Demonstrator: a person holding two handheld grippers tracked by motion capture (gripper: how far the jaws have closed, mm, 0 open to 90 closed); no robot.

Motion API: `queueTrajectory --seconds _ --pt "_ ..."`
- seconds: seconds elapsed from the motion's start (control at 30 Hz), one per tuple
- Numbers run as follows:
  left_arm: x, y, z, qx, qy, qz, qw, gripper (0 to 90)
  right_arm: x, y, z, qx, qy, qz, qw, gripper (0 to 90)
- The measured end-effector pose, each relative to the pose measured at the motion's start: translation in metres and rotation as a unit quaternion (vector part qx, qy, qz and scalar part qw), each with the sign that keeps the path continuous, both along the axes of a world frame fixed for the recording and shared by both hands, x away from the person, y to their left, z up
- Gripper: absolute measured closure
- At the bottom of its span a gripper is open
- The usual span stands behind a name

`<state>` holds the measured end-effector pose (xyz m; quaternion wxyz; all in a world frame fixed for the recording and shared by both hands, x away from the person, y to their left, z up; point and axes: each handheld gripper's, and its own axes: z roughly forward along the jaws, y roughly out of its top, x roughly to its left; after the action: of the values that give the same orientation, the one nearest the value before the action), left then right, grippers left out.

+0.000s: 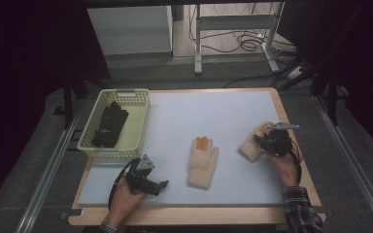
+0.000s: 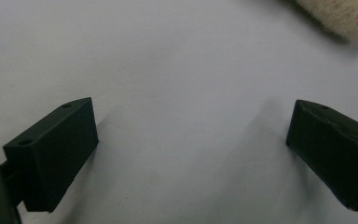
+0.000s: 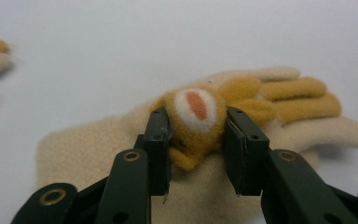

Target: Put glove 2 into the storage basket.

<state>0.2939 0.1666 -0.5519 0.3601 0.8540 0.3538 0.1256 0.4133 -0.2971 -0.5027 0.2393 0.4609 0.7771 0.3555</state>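
Note:
Two cream woolly gloves lie on the pale blue mat (image 1: 213, 116). One glove (image 1: 202, 162) rests flat near the mat's middle, its yellow fingertips pointing away. The other glove (image 1: 252, 143) (image 3: 121, 140) lies to the right, under my right gripper (image 1: 263, 140) (image 3: 196, 140). That gripper is shut on a mustard-yellow patch (image 3: 195, 122) with a white and orange spot, pinched up from the glove's back. My left gripper (image 1: 161, 185) (image 2: 191, 140) rests low over bare mat at the front left, jaws wide open, nothing between them. The first glove's cuff (image 2: 340, 18) shows at the top right of the left gripper view.
A pale yellow basket (image 1: 96, 143) stands at the mat's left edge with a black item (image 1: 109, 124) inside. The wooden table rim (image 1: 194, 214) frames the mat. Metal rails run along both sides, and a stand with cables sits behind the table.

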Motion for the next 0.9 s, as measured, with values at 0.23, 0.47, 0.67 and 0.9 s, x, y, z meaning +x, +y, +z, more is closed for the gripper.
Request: queueTrajectory --seconds 0.23,0.47,0.67,0.9 --pt "0.000 0.000 0.000 0.000 0.000 0.000 1.0000 2.4 -0.019 0.004 0.017 0.024 -0.015 0.025 0.9993 63.2" --pt "0.000 0.000 0.000 0.000 0.000 0.000 1.0000 2.4 -0.038 0.018 0.036 0.039 -0.026 0.061 0.9970 63.2" --pt "0.000 0.000 0.000 0.001 -0.001 0.000 1.0000 2.4 -0.054 0.043 0.053 0.057 -0.031 0.110 0.9918 63.2" --pt "0.000 0.000 0.000 0.000 -0.001 0.001 1.0000 2.4 -0.071 0.081 0.068 0.067 -0.032 0.180 0.9809 63.1"
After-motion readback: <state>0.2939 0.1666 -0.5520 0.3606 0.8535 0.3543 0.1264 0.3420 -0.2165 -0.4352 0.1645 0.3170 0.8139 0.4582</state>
